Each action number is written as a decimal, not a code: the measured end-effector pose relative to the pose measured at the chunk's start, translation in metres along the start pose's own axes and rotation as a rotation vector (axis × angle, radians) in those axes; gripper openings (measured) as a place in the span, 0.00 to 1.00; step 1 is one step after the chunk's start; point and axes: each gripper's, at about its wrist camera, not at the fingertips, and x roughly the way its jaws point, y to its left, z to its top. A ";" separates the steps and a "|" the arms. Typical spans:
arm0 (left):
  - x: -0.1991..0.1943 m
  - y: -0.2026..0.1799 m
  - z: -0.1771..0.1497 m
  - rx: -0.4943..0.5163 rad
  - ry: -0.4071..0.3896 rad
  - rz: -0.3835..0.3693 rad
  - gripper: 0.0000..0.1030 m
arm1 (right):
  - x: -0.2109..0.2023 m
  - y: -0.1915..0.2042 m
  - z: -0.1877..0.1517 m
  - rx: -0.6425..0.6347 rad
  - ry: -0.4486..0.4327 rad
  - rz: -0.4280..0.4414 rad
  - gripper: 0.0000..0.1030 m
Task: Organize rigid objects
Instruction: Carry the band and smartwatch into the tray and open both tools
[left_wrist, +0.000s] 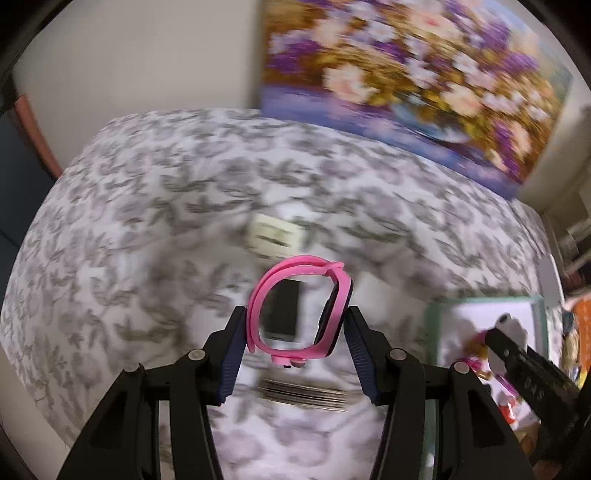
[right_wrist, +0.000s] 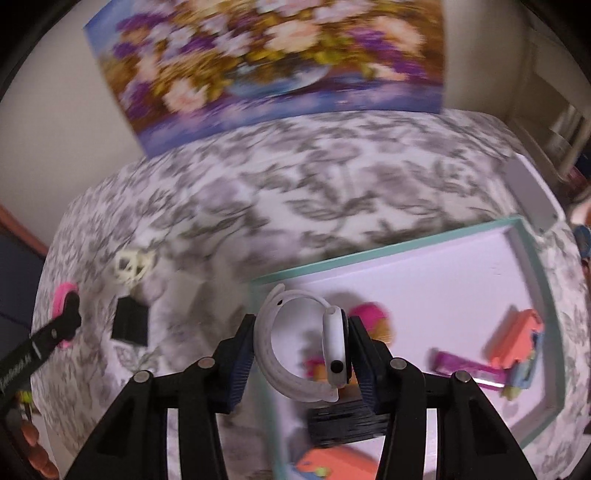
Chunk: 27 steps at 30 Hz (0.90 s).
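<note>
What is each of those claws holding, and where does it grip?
Left gripper: pink watch, squeezed across strap and face. Right gripper: white watch, gripped the same way.

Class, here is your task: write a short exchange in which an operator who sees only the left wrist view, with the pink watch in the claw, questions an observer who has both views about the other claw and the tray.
Operator: My left claw grips the pink watch. The right claw is a blur here. What does it hold?
Observer: A white watch, pinched between its fingers by face and strap.
Operator: What lies at the right end of the tray? My view blurs it.
Observer: An orange block, with a magenta bar beside it, both inside the teal rim.
</note>
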 end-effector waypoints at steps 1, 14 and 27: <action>-0.001 -0.010 -0.002 0.015 0.002 -0.007 0.53 | -0.002 -0.010 0.002 0.018 -0.002 -0.003 0.50; -0.002 -0.131 -0.027 0.229 0.033 -0.103 0.53 | -0.001 -0.116 0.005 0.200 0.010 -0.083 0.50; 0.010 -0.220 -0.069 0.428 0.093 -0.130 0.53 | -0.004 -0.169 -0.001 0.284 0.022 -0.103 0.50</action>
